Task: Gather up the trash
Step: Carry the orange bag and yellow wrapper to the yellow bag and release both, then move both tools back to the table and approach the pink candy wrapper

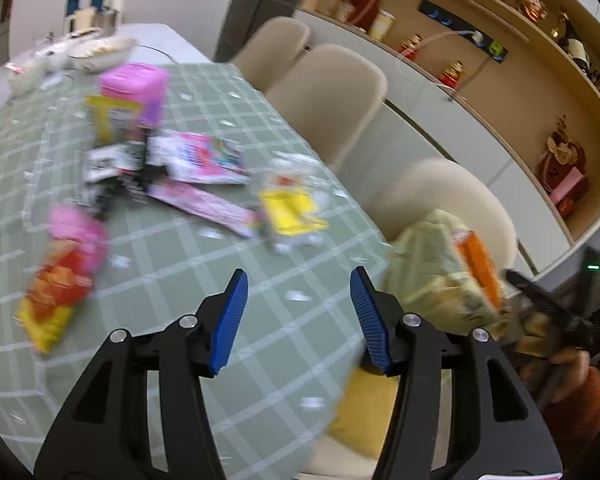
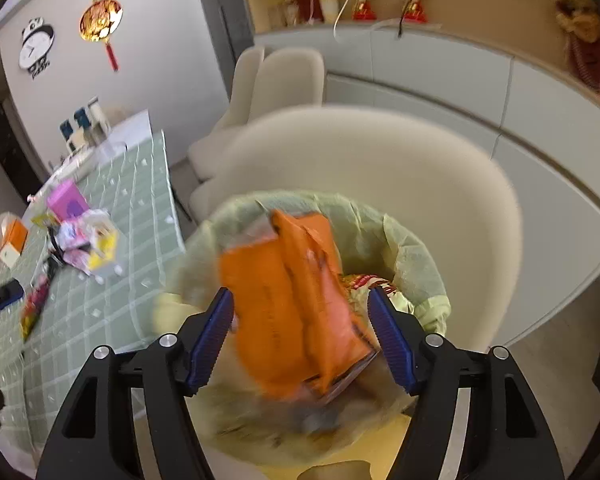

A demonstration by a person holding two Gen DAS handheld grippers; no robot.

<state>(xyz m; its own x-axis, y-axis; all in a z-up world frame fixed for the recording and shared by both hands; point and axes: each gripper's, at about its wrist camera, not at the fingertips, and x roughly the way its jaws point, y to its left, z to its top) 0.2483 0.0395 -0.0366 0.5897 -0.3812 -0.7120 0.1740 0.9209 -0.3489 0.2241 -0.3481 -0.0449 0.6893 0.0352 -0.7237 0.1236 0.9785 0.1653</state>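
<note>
Right wrist view: my right gripper stands wide open above the green-lined bin, the orange wrapper loose between the pads, untouched, at twelve o'clock. My left gripper, half open and empty, hovers over the table; more wrappers lie at eleven o'clock. Best I let the wrapper drop clear before withdrawing.
</note>
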